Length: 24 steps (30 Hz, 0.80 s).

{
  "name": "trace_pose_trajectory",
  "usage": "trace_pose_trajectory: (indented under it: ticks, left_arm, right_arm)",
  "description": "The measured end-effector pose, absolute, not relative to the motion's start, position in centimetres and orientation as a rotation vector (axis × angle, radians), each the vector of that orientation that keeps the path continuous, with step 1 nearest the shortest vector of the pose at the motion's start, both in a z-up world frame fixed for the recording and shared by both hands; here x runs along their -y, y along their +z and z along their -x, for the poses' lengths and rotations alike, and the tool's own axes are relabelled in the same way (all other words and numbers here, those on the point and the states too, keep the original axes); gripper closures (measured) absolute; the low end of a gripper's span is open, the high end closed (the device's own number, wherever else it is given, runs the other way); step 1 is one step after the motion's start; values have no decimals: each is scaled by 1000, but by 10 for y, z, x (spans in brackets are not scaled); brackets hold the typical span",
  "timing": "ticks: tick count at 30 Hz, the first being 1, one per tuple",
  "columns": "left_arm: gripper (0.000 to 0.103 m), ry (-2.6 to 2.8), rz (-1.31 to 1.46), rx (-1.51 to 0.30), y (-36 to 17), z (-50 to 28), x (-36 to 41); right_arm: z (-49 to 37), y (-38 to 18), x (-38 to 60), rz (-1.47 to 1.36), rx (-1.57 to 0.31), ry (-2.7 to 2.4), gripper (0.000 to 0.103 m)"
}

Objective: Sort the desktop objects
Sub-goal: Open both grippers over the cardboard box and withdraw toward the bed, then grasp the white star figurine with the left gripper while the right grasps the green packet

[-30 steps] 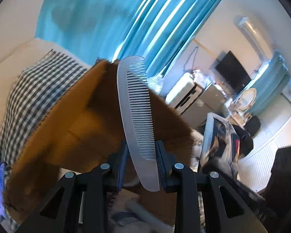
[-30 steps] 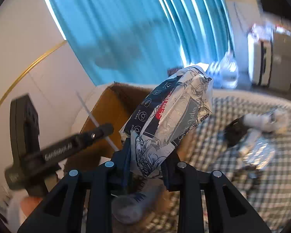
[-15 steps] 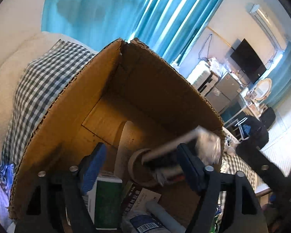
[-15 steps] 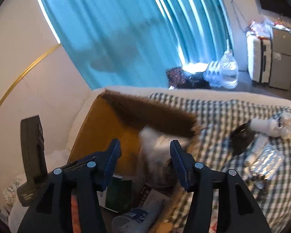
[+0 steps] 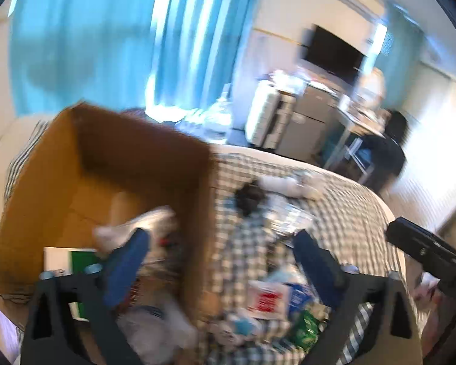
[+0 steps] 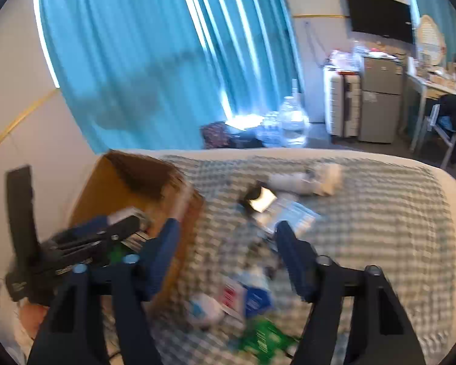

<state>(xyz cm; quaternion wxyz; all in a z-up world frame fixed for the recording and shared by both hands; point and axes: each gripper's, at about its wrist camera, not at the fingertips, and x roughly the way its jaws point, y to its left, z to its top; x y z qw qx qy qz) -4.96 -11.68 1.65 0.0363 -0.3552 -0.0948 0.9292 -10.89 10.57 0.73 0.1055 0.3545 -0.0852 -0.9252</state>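
My right gripper point(image 6: 225, 243) opens empty above the checked bed point(image 6: 380, 213); the cardboard box point(image 6: 112, 188) sits left of my fingers point(image 6: 164, 243).

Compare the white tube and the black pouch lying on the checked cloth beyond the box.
The white tube is pale, long and narrow, lying crosswise; the black pouch is dark, short and squarish. The tube looks matte, while the pouch shows a bright glare patch in the right wrist view. The tube lies farther from the cardboard box than the pouch. Both rest on the checked cloth, close together and ungripped.

brown box point(image 5: 60, 164), checked cloth point(image 6: 380, 213), blue curtain point(image 6: 136, 60)
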Motion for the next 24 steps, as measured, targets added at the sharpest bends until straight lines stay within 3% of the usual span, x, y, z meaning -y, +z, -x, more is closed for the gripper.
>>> trace_pose_trajectory:
  ticks: [5,11,18,24]
  left_arm:
    - [0,2812,1211,135,-6,39,54]
    - [0,2776,1355,184,-61,38,42]
    - [0,2731,1343,-226,-94,27,6]
    - [0,2685,1455,-219,-127,36,11]
  right_arm:
    - [69,-11,-142,-1105,128,-2799,27]
    - [46,-44,-184,-1190,252,-2737,27]
    - [43,-51,-192,-1221,245,-2661,27]
    - [47,-57,-189,-1243,224,-2616,27]
